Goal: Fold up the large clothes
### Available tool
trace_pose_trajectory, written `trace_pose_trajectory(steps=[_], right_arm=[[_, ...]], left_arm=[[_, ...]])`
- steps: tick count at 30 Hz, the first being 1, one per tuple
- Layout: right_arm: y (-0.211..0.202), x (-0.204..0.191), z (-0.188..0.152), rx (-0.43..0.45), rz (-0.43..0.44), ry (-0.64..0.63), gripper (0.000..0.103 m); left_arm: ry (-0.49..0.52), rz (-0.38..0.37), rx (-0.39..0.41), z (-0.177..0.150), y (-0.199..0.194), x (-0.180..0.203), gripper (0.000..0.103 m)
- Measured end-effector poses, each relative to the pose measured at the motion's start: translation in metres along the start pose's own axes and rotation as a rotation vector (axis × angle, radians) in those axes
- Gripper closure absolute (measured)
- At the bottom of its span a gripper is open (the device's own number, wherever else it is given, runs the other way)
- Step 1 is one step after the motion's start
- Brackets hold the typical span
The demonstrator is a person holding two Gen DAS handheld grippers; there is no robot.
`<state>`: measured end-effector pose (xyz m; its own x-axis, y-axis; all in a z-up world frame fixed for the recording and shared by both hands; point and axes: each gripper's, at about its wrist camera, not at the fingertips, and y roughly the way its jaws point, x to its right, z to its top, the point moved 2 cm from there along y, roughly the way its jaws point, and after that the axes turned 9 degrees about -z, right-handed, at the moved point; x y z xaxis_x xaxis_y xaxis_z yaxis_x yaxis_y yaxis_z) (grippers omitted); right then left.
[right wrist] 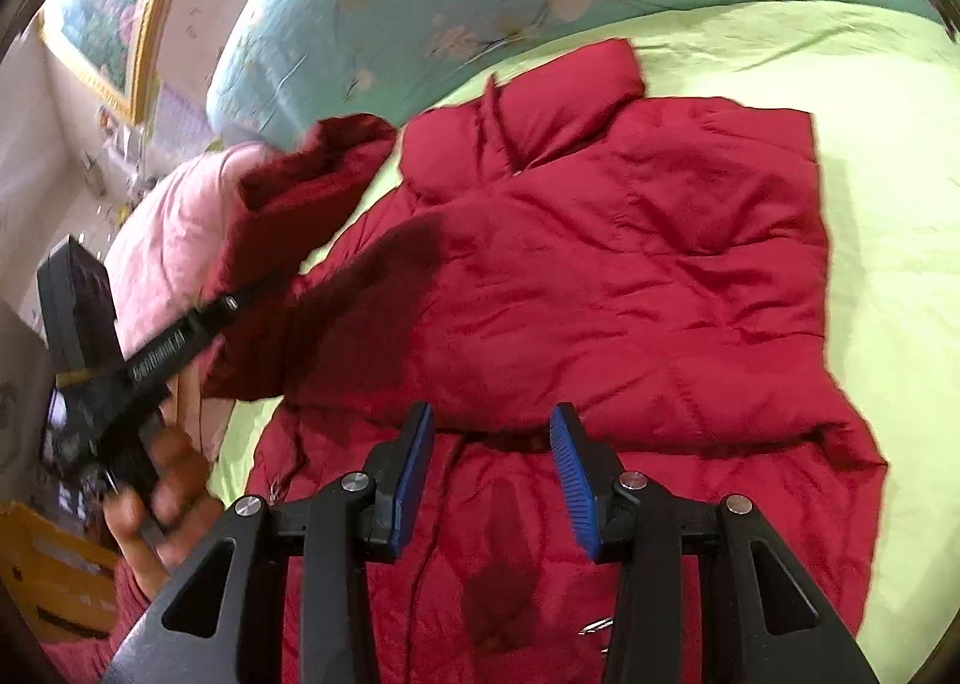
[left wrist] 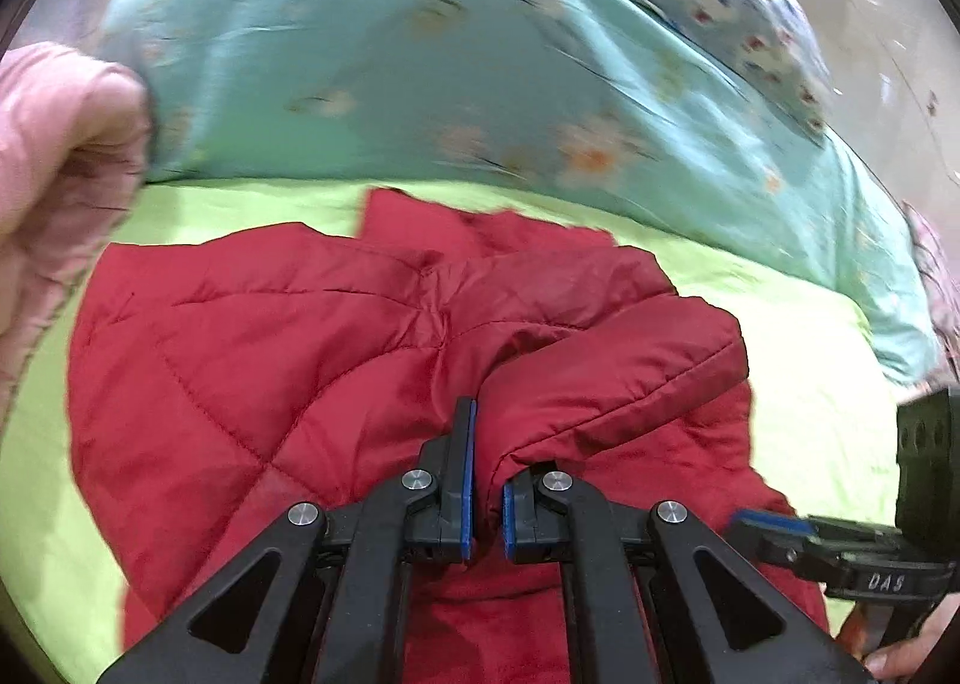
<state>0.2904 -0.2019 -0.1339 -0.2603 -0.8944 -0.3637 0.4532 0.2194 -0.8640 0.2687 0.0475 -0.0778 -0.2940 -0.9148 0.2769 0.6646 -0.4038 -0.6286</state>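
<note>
A bed with a bright lime-green sheet point(right wrist: 888, 156) fills both views, and a thick turquoise quilt with a flower print point(left wrist: 372, 54) is piled along its far side, next to a pink padded cover point(left wrist: 54, 156). On the sheet lies the large red quilted padded jacket point(right wrist: 600, 276), spread flat with its collar toward the quilt.

The left hand-held gripper point(left wrist: 487, 504) is closed tight on the red sleeve point(left wrist: 606, 384); the sleeve cloth is pinched between the blue pads and hangs lifted above the body of the jacket. I judge the sleeve is held up like this so it can be carried across and laid on the jacket, which would be the first fold. The picture is blurred, so the exact place of the cuff is not clear.

The right hand-held gripper point(right wrist: 492, 480) stands half open over the lower part of the jacket and holds nothing. It seems to wait there, perhaps to press the cloth flat.
</note>
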Motion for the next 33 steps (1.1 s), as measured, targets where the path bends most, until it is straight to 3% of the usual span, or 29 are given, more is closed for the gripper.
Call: trace_pose_trajectory(steps=[8, 11, 18, 26, 29, 30, 31, 32, 33], right_arm=[[-0.018, 0.043, 0.011, 0.061, -0.013, 0.155, 0.058], [-0.021, 0.054, 0.016, 0.074, -0.004, 0.189, 0.043], [0.001, 0.044, 0.035, 0.042, 0.067, 0.209, 0.036], [0.037, 0.038, 0.049, -0.007, 0.122, 0.271, 0.035], [0.045, 0.035, 0.048, -0.021, 0.128, 0.274, 0.035], [0.047, 0.034, 0.047, -0.026, 0.128, 0.271, 0.036], [0.05, 0.032, 0.046, -0.036, 0.129, 0.271, 0.042], [0.054, 0.031, 0.045, -0.046, 0.138, 0.276, 0.047], [0.057, 0.031, 0.044, -0.059, 0.144, 0.282, 0.06]], left_arm=[[0.042, -0.054, -0.102, -0.025, 0.057, 0.024, 0.097], [0.057, -0.044, -0.133, -0.032, 0.074, 0.021, 0.097], [0.051, -0.062, -0.152, -0.032, 0.075, 0.025, 0.092], [0.058, -0.08, -0.204, -0.034, 0.07, 0.026, 0.084], [0.048, -0.096, -0.221, -0.035, 0.063, 0.023, 0.073], [0.044, -0.107, -0.223, -0.036, 0.06, 0.023, 0.062], [0.043, -0.116, -0.224, -0.036, 0.057, 0.024, 0.048], [0.045, -0.12, -0.221, -0.036, 0.054, 0.025, 0.042], [0.051, -0.119, -0.219, -0.037, 0.051, 0.026, 0.032]])
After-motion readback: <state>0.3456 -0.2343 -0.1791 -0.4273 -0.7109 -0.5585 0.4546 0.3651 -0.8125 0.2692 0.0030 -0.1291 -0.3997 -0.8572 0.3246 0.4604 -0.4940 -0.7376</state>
